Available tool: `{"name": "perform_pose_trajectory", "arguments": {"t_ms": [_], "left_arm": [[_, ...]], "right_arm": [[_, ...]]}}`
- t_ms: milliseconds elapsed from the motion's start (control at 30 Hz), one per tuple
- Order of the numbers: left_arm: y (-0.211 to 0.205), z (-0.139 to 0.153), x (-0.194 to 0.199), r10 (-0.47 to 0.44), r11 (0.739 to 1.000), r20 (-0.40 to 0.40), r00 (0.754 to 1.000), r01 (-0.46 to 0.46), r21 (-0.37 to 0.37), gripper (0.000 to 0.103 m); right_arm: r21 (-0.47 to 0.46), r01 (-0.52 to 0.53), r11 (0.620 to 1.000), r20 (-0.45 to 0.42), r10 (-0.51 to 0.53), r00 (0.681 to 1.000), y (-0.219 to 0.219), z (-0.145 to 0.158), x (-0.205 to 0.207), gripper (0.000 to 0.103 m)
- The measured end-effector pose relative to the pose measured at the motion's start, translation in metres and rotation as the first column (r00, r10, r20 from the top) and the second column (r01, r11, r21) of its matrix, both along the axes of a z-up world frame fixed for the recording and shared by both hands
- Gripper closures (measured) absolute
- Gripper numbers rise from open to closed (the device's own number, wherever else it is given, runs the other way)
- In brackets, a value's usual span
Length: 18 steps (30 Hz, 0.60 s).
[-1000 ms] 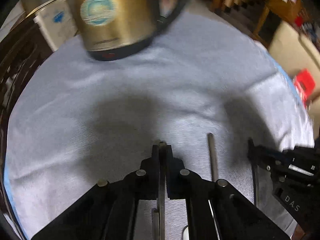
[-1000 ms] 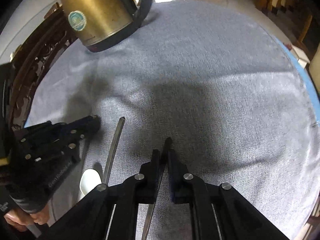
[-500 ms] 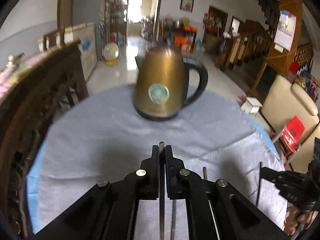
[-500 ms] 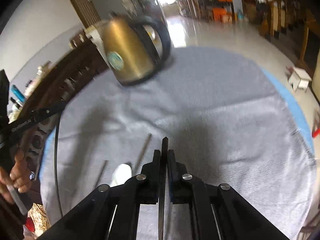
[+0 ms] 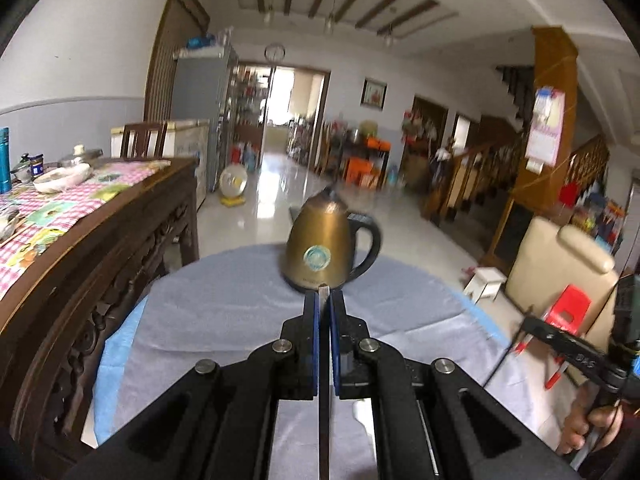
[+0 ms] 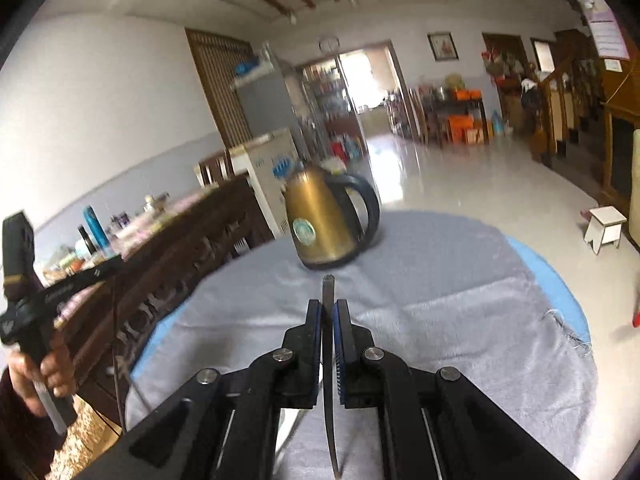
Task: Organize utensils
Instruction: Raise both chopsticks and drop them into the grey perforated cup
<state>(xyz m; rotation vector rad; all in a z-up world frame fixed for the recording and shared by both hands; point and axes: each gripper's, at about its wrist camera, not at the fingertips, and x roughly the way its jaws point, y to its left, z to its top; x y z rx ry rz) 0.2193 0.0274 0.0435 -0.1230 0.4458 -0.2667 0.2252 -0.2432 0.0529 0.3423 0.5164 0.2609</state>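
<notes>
Left wrist view: both claws pinch thin utensils above a grey-clothed table [image 5: 224, 312] bearing a brass kettle [image 5: 320, 252].

Round teal sticker on gold kettle [image 5: 322, 250] beyond jaws: text illegible. White lettering on right gripper [image 5: 522, 322] arm: unreadable.

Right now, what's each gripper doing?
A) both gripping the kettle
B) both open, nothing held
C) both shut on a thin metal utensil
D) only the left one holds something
C: the left gripper is clamped on a thin metal utensil running between its fingers, and the right gripper pinches a second slim utensil whose tip pokes out ahead; the kettle stands untouched on the grey cloth.
</notes>
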Motion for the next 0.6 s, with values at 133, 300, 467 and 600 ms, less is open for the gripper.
{"name": "perform_pose_trajectory", "arguments": {"t_ms": [133, 300, 467, 600], "left_arm": [[-0.011, 0.017, -0.034, -0.011, 0.999, 0.09, 0.996, 0.015, -0.052, 0.098], [-0.025, 0.029, -0.054, -0.024, 0.992, 0.189, 0.982, 0.047, -0.118, 0.098], [-0.038, 0.026, -0.061, -0.001, 0.986, 0.252, 0.968, 0.043, -0.159, 0.098], [-0.047, 0.013, -0.068, 0.054, 0.99, 0.31, 0.949, -0.01, -0.141, 0.098]], "right_arm": [[0.005, 0.011, 1.0, 0.084, -0.011, 0.996, 0.003, 0.026, -0.031, 0.096], [-0.001, 0.002, 1.0, 0.176, -0.002, 0.984, 0.013, 0.057, -0.06, 0.096], [0.026, -0.032, 0.999, 0.235, 0.025, 0.972, 0.017, 0.079, -0.074, 0.096], [0.065, -0.07, 0.995, 0.254, 0.052, 0.966, 0.018, 0.084, -0.081, 0.096]]}}
